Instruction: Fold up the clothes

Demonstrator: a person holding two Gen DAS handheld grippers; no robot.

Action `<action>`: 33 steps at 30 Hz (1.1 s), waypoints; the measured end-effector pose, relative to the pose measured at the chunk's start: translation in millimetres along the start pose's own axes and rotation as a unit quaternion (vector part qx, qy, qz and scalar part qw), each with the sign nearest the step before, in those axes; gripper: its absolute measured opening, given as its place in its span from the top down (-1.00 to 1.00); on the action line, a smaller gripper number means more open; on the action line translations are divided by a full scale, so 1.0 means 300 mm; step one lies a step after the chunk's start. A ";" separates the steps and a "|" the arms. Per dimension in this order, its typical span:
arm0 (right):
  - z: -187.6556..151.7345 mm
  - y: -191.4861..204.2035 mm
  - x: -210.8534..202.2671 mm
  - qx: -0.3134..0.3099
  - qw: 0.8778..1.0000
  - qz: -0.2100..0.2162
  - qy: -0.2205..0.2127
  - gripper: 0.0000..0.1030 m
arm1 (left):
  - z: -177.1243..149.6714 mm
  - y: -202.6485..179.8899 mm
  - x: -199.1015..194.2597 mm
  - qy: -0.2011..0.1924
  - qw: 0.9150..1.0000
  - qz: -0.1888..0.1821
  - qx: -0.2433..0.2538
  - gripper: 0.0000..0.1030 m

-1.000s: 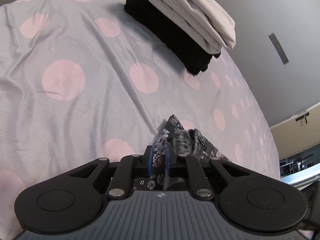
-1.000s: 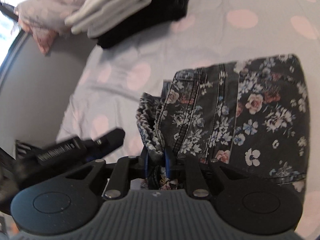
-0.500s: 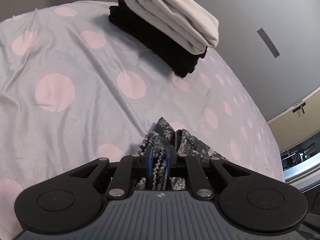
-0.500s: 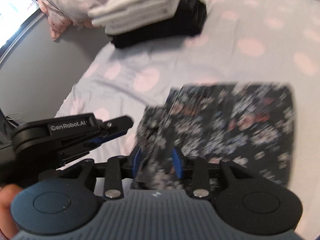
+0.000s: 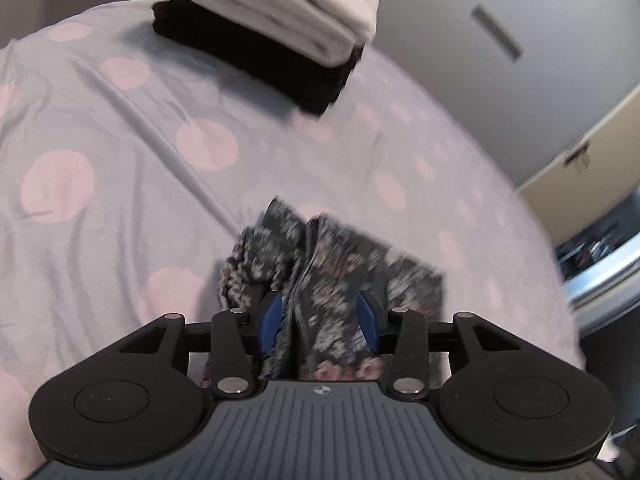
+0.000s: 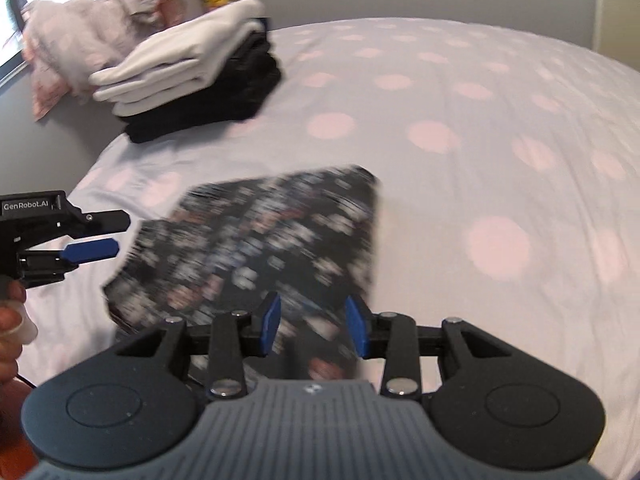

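Observation:
A dark floral garment (image 6: 260, 232) lies folded flat on the dotted bedsheet (image 6: 480, 160). In the left wrist view its bunched edge (image 5: 332, 264) sits between the blue pads of my left gripper (image 5: 319, 318), whose jaws are opening and no longer press the cloth. My right gripper (image 6: 313, 322) is open, its pads apart over the garment's near edge and not gripping it. The left gripper (image 6: 120, 234) also shows at the left of the right wrist view, beside the garment's left edge.
A stack of folded white and black clothes (image 6: 192, 76) stands at the bed's far left corner, seen too in the left wrist view (image 5: 272, 20). Behind it is a crumpled pink pile (image 6: 92, 36). A hand (image 6: 10, 312) holds the left gripper. Grey wall borders the bed.
Both grippers let go of the floral garment: the right opened first and pulled back, then the left opened. The garment now lies flat on the bed.

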State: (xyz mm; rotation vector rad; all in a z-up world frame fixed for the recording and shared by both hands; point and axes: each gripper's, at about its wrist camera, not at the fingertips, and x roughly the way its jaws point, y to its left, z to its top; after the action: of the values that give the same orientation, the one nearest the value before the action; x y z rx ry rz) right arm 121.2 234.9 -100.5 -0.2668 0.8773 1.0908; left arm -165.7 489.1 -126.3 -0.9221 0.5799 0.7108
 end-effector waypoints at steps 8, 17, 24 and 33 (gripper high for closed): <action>-0.115 -0.137 -0.027 0.017 0.999 0.003 -0.037 0.22 | -0.007 0.018 0.131 0.053 0.997 0.060 0.012 0.09; -0.151 -0.231 0.051 0.077 0.996 0.033 -0.017 0.16 | -0.028 -0.036 0.099 0.017 0.997 0.046 0.059 0.73; -0.164 -0.267 0.062 0.112 0.993 0.041 -0.015 0.16 | -0.028 -0.021 -0.057 -0.037 0.999 0.001 0.028 0.74; -0.151 -0.225 0.034 0.078 0.995 0.051 -0.041 0.28 | -0.006 0.061 0.057 0.031 0.996 0.083 -0.014 0.74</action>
State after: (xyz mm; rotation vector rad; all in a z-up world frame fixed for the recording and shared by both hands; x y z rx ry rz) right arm 158.7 183.2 -151.8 -0.0473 0.9052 1.1137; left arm -169.1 500.2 -148.5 -0.9315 0.7079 0.8428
